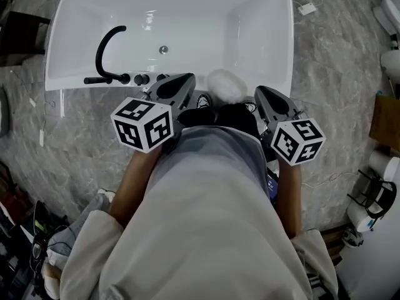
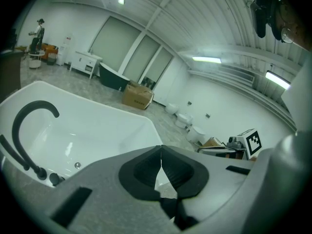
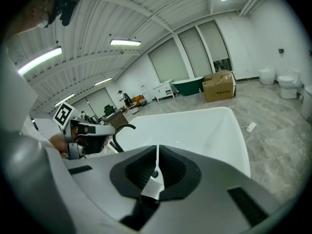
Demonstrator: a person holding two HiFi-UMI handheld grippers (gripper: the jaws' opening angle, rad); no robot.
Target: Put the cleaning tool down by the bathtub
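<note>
A white fluffy cleaning tool (image 1: 225, 85) lies against the near rim of the white bathtub (image 1: 262, 17), just in front of the person's shoes. Whether it rests on the floor or on the rim I cannot tell. My left gripper (image 1: 186, 81) hovers to its left, jaws shut and empty, tips meeting in the left gripper view (image 2: 161, 149). My right gripper (image 1: 262, 94) hangs to the tool's right, apart from it. Its jaws are shut with nothing held, as the right gripper view (image 3: 156, 152) shows. The tub (image 3: 204, 130) lies ahead of both.
A black curved faucet (image 1: 105, 47) with knobs (image 1: 142, 79) stands on the tub's near left rim, and a drain (image 1: 163, 50) sits in the basin. Grey marbled floor (image 1: 337, 105) surrounds the tub. Toilets (image 1: 391, 12) and a rack (image 1: 374, 195) stand at right; a cardboard box (image 2: 138, 95) sits beyond.
</note>
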